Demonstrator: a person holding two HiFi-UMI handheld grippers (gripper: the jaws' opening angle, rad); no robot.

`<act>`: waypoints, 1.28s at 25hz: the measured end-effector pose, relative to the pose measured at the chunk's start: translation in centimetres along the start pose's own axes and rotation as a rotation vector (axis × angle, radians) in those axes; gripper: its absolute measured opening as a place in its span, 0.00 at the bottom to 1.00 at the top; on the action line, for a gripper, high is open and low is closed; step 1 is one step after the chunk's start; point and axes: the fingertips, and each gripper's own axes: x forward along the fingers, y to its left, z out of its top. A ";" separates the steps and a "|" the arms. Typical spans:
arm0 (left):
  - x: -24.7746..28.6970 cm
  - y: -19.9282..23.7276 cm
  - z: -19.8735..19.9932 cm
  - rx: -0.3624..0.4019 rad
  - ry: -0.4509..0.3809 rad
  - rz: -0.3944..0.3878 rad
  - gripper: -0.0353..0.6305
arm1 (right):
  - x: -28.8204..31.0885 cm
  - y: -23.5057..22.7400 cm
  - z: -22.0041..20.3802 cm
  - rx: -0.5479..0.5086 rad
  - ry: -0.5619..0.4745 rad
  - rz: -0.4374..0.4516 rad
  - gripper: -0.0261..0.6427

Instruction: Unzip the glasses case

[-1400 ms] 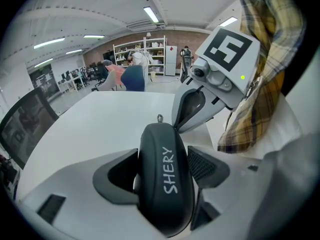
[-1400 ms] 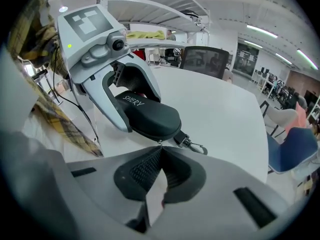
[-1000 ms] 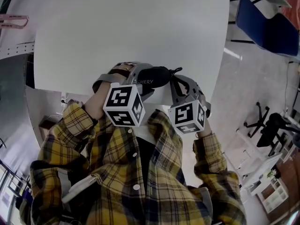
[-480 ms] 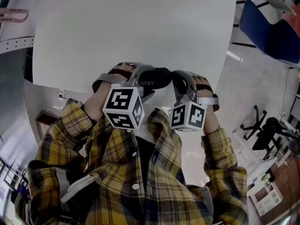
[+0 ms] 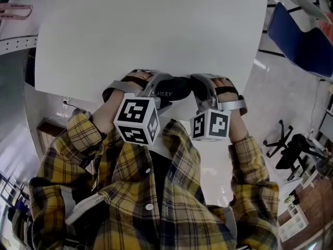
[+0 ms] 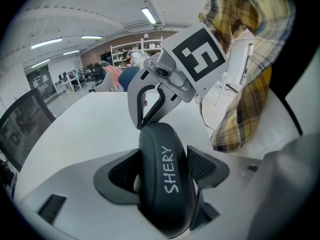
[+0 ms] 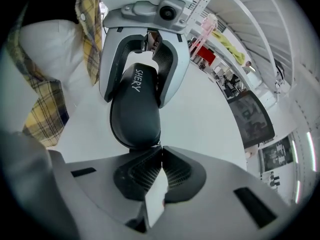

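Note:
A black glasses case (image 5: 177, 86) marked SHERY is held just above the near edge of the white table (image 5: 156, 30). My left gripper (image 5: 161, 91) is shut on the case's middle, and its pads press both sides of the case (image 6: 167, 179). My right gripper (image 5: 195, 88) is at the case's right end with its jaws pressed together. In the right gripper view the right gripper (image 7: 161, 153) meets exactly at the tip of the case (image 7: 135, 114). The zipper pull is hidden between the pads. The left gripper view shows the right gripper (image 6: 142, 126) pinching at the case's far end.
A yellow plaid shirt (image 5: 156, 191) fills the lower head view, close under both grippers. A blue chair (image 5: 302, 35) stands to the right of the table, and a black office chair (image 5: 289, 150) is on the floor. A pink item (image 5: 15, 8) lies at the far left.
My right gripper has moved up and in to the case's right end. The loose zipper cord seen earlier no longer shows. The left gripper and the case have stayed in place.

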 end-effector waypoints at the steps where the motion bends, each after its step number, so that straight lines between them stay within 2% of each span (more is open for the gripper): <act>1: 0.0 0.0 0.0 -0.001 0.000 -0.002 0.52 | 0.1 0.0 0.1 -0.018 -0.004 0.002 0.04; 8: 0.0 0.3 0.1 -0.011 -0.043 -0.006 0.53 | 0.6 -0.1 -0.1 -0.058 -0.004 0.022 0.04; 13: -0.2 0.2 0.4 -0.033 -0.066 -0.035 0.53 | -0.1 0.1 -0.6 0.061 -0.002 0.056 0.04; 14: -0.5 0.3 0.4 -0.036 -0.072 -0.038 0.53 | -0.4 0.0 -0.7 0.095 -0.003 0.058 0.07; 18: -2.6 1.2 0.7 -0.053 -0.105 -0.023 0.53 | -1.9 -0.9 -0.7 0.195 0.008 0.022 0.11; 20: -4.2 1.5 1.1 -0.079 -0.134 -0.010 0.53 | -3.1 -1.9 -0.4 0.302 -0.004 0.008 0.11; 22: -6.1 1.8 2.2 -0.139 -0.188 0.003 0.53 | -4.7 -3.2 0.2 0.473 -0.053 0.010 0.11; 25: -9.6 3.1 5.1 -0.244 -0.316 0.054 0.53 | -7.8 -6.4 1.3 0.744 -0.196 -0.042 0.11; 27: -12.5 4.5 7.2 -0.304 -0.412 0.107 0.53 | -10.2 -8.9 2.6 0.880 -0.305 -0.099 0.11; 32: -20.1 7.4 12.3 -0.421 -0.681 0.258 0.51 | -16.6 -14.4 6.1 1.052 -0.551 -0.228 0.11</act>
